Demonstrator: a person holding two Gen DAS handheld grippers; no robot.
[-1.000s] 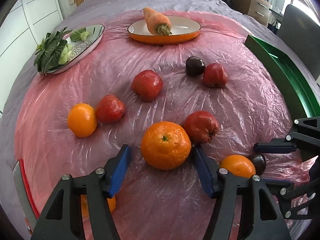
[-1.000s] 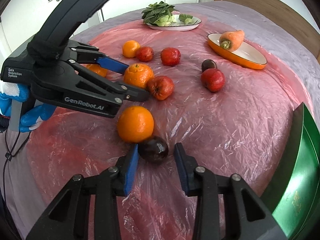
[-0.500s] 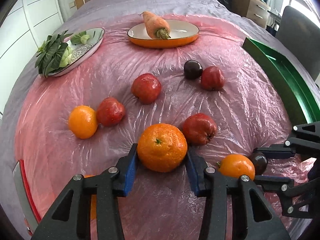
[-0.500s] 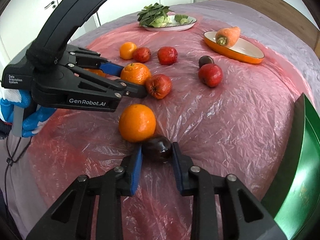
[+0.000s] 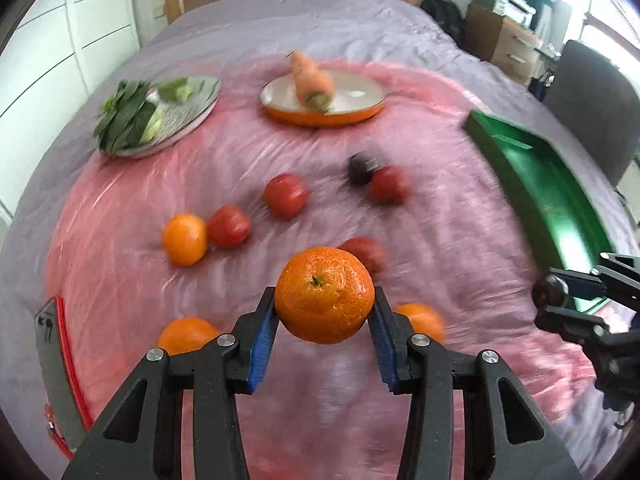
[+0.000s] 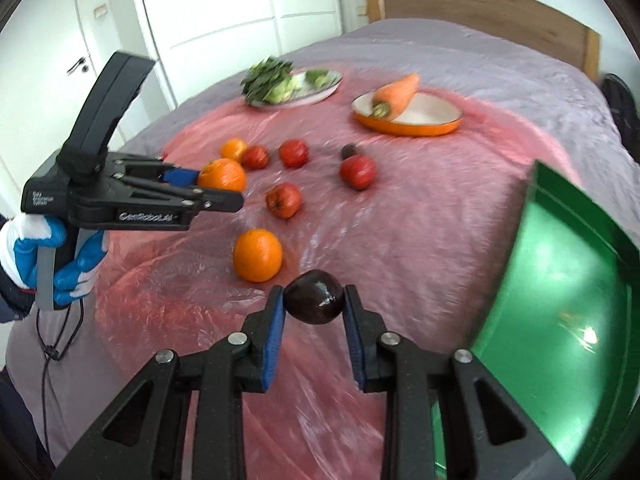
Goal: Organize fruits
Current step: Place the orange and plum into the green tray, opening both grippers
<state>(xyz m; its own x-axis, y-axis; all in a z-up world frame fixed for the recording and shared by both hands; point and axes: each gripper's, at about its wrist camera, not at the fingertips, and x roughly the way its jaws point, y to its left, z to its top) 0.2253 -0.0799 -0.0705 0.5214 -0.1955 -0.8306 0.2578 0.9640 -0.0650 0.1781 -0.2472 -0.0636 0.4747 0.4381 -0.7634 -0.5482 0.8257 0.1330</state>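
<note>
Both fruits have lifted off the pink plastic sheet (image 5: pixel 460 216) since a second ago. Left gripper (image 5: pixel 324 312) clamps the big orange (image 5: pixel 325 294); right gripper (image 6: pixel 314 312) clamps the dark plum (image 6: pixel 315 302). Beyond, red apples (image 6: pixel 284 199) lie scattered; the green tray (image 6: pixel 568 280) sits right.

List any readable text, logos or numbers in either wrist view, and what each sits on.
"GenRobot.AI": white print, slightly blurred, on the side of the left gripper body, in the right wrist view.
Small white lettering on the rear of the same gripper body: too blurred to read.
Nothing readable on the green tray, the plates or the fruit; no text at all in the left wrist view.
</note>
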